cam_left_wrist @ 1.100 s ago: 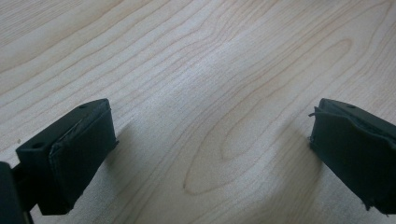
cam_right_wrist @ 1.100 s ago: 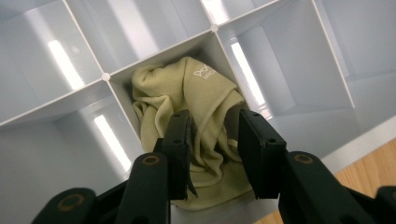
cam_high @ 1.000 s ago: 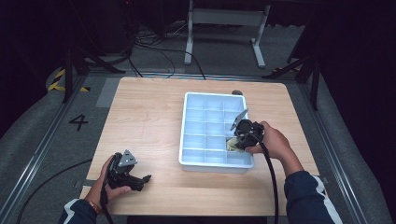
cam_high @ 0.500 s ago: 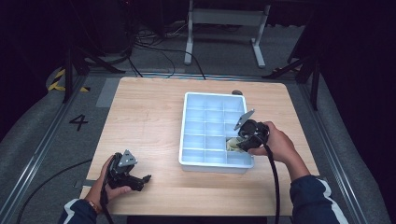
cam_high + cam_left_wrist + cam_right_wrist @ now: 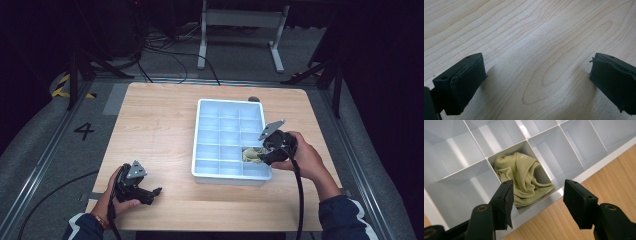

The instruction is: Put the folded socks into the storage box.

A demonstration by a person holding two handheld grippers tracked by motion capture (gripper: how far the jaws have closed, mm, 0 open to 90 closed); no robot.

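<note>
Two jaws of my right gripper (image 5: 537, 202) have just been opening, and nothing is sitting between them; the olive cloth (image 5: 524, 178) is lying bunched in a compartment by the tray (image 5: 200, 150) wall nearest my right hand. I am aiming to back away without snagging fabric. My left gripper (image 5: 536, 82) is resting wide apart, holding nothing, on the table (image 5: 529, 37).

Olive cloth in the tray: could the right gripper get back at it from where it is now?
Probably yes. The right gripper stands open just above the olive cloth, which lies bunched in its compartment of the tray with nothing over it.
</note>
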